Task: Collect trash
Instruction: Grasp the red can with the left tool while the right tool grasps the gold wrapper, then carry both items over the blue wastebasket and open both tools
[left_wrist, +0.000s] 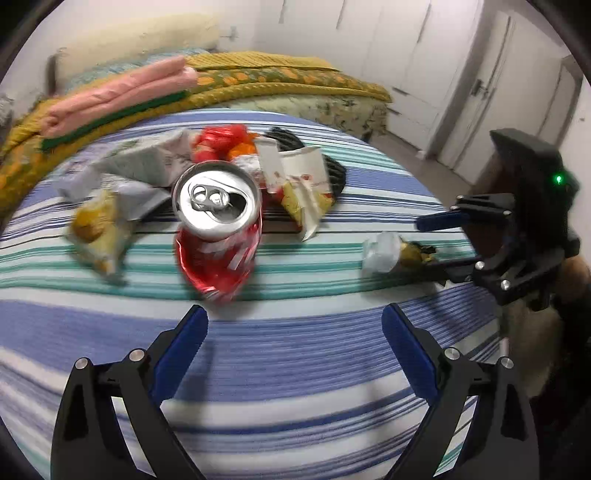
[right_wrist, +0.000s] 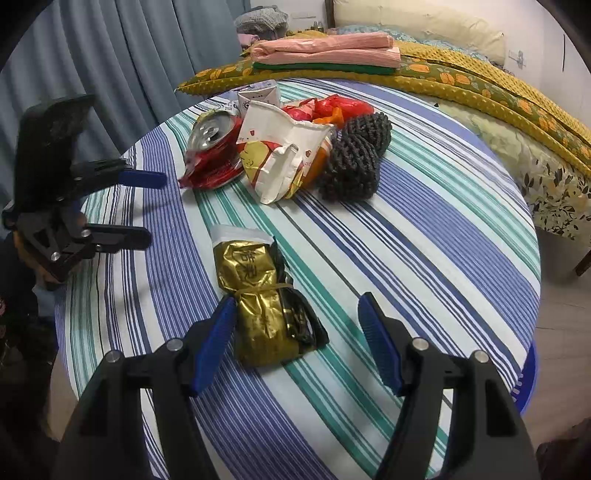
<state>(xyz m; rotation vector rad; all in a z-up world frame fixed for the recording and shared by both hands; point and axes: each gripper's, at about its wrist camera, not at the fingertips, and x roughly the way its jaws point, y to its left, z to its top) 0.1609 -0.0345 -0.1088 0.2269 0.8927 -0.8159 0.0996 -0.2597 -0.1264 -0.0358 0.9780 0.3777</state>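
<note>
A crushed red soda can (left_wrist: 218, 236) stands on the striped round table (left_wrist: 295, 369), just ahead of my open, empty left gripper (left_wrist: 295, 325); it also shows in the right wrist view (right_wrist: 212, 147). A gold foil packet (right_wrist: 258, 299) lies between the open fingers of my right gripper (right_wrist: 297, 314), nearer the left finger, untouched. In the left wrist view the packet (left_wrist: 395, 253) lies by the right gripper (left_wrist: 430, 243). A torn white carton (right_wrist: 284, 155), red plastic bag (right_wrist: 332, 105) and black foam net (right_wrist: 354, 162) lie behind.
A yellowish wrapper (left_wrist: 96, 232) and crumpled paper (left_wrist: 147, 162) lie left of the can. A bed with yellow blanket (right_wrist: 480, 85) and folded pink cloth (right_wrist: 328, 48) is behind the table. Blue curtains (right_wrist: 110, 55) hang at left. A blue bin's rim (right_wrist: 526, 380) shows beyond the table's right edge.
</note>
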